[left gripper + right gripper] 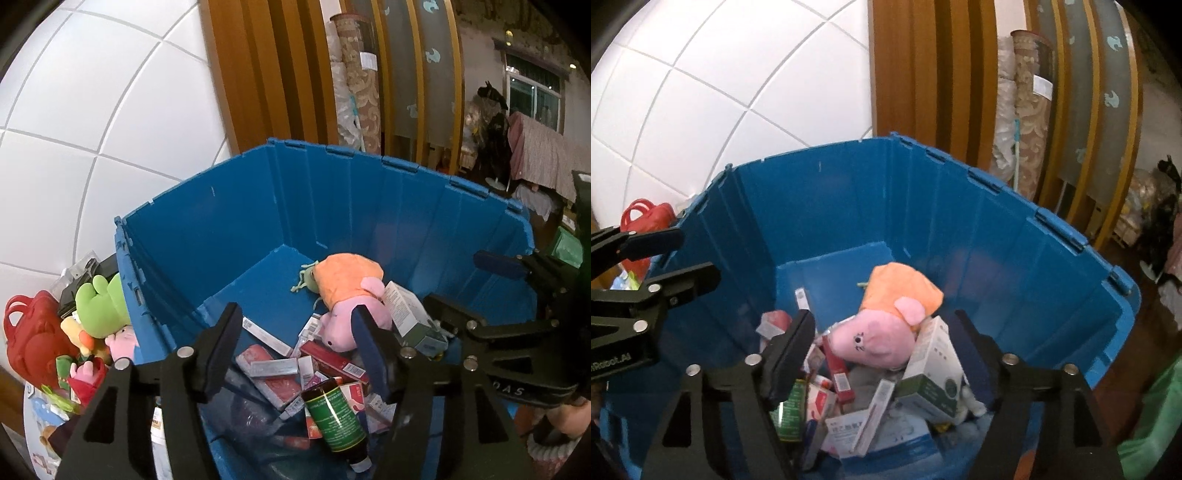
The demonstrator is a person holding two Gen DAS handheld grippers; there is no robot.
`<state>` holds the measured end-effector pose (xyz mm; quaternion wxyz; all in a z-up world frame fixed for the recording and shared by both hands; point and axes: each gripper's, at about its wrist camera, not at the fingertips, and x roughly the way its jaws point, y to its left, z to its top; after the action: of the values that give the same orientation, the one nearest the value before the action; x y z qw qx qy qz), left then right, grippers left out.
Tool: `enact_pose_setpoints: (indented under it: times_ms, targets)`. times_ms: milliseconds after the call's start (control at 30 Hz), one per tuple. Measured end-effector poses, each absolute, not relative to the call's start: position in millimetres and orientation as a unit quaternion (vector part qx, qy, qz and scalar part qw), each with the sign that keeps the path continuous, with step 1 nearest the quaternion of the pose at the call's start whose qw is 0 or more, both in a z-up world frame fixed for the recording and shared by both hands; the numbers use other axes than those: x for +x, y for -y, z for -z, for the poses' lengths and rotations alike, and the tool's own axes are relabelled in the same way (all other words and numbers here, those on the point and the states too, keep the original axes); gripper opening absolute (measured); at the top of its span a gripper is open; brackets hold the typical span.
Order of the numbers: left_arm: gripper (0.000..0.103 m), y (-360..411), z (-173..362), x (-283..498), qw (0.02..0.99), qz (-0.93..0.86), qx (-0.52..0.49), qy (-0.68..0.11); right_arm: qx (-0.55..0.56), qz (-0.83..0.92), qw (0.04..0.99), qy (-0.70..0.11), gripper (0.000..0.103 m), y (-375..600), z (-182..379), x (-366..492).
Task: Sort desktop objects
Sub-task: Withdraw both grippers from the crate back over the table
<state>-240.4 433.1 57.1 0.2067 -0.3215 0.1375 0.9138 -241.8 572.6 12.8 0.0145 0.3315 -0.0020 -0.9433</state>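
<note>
A big blue bin [229, 221] [1015, 258] holds a pink pig plush in an orange dress [351, 291] [882, 332], a small green frog toy [306, 278], a dark bottle with a green label [336, 417] [792, 410], a white and green box [410, 317] [934, 376] and several red and white boxes [277, 380]. My left gripper [295, 339] is open and empty above the bin's near side. My right gripper [886, 350] is open and empty over the pig plush and boxes. Each gripper shows at the edge of the other's view.
Left of the bin lies a pile of toys: a red bag [29, 339] [646, 218], a green plush [101, 302] and small pink plushes [123, 341]. A white tiled wall [92, 110] and wooden panels [258, 74] stand behind the bin. A green bag [1152, 424] is at the right.
</note>
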Motion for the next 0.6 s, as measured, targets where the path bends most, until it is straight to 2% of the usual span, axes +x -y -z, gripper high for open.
enact_pose_setpoints:
  times_ms: [33,100,167,600]
  targets:
    - [0.062,-432,-59,-238,0.205,-0.916,-0.318,-0.136,0.33,0.944,0.014,0.002,0.086,-572,-14,-240]
    - [0.067,-427,-63,-233,0.2,-0.92,-0.308,-0.133,0.326,0.945,0.012,0.001,0.091,-571,-17,-237]
    - [0.069,-422,-67,-227,0.196,-0.925,-0.3,-0.128,0.323,0.946,0.01,0.004,0.103,-570,-21,-234]
    - [0.071,-356,-79,-183,0.164,-0.949,-0.256,-0.081,0.276,0.959,0.067,-0.011,0.103,-524,-62,-201]
